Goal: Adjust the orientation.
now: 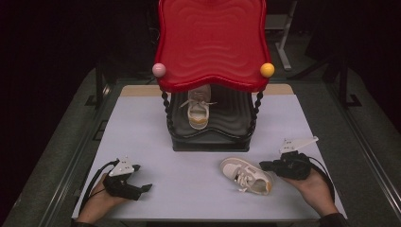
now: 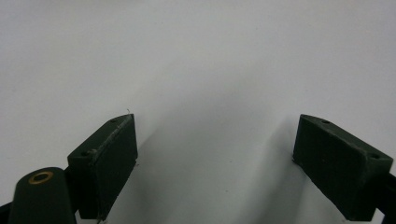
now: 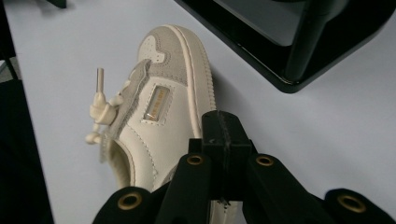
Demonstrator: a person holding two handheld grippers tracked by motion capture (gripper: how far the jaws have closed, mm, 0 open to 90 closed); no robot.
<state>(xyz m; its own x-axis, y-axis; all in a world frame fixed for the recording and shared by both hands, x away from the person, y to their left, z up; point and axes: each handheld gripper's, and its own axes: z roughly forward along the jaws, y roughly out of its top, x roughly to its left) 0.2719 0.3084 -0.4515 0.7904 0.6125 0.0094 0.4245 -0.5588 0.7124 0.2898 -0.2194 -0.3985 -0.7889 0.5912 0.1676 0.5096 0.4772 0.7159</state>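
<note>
On rack's (image 1: 208, 142) lower shelf – one shoe (image 1: 198, 112); right fingers (image 3: 224, 135) clenched, left fingers (image 2: 105, 168) released.

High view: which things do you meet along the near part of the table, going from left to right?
left gripper → shoe on the table → right gripper

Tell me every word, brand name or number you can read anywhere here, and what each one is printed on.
No text can be read for certain.
Shoe on the table: a small tab on its side carries marks that are too blurred to read.
Shoe on the black shelf: too small to show any lettering.
Red shelf top, table and both tools: no writing visible.
</note>
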